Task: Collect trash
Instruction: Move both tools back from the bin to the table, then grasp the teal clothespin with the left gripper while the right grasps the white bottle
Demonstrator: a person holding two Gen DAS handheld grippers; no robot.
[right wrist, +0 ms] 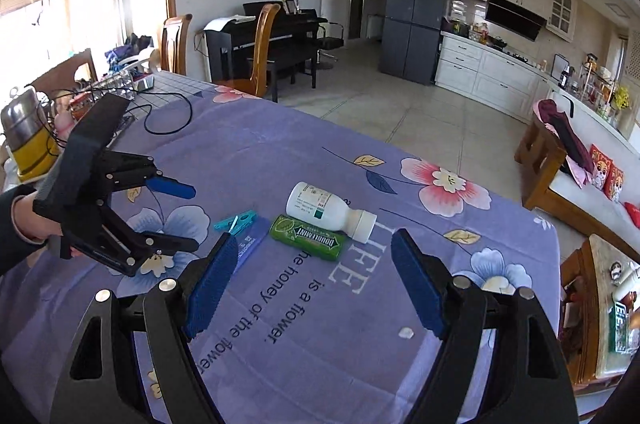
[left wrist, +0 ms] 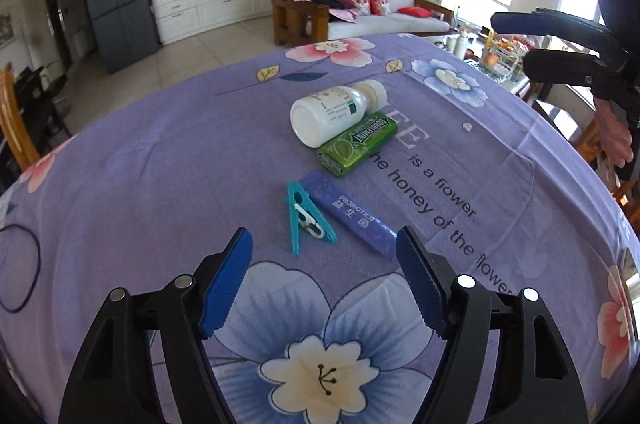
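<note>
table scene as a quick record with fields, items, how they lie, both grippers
surface: table under a purple floral cloth
bottle: white, lying on its side, resting against the gum pack
gum pack: green, flat, beside the bottle
sachet: purple, flat, next to the peg
peg: teal, lying flat
scrap: small white bit, apart from the rest
left gripper: open, holding nothing, pointed at peg and sachet
right gripper: open, holding nothing, pointed at gum pack and bottle

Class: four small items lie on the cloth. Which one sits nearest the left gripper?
The purple probiotics sachet: its near end almost reaches the left gripper, ahead of the clothes peg, gum pack and bottle.
</note>
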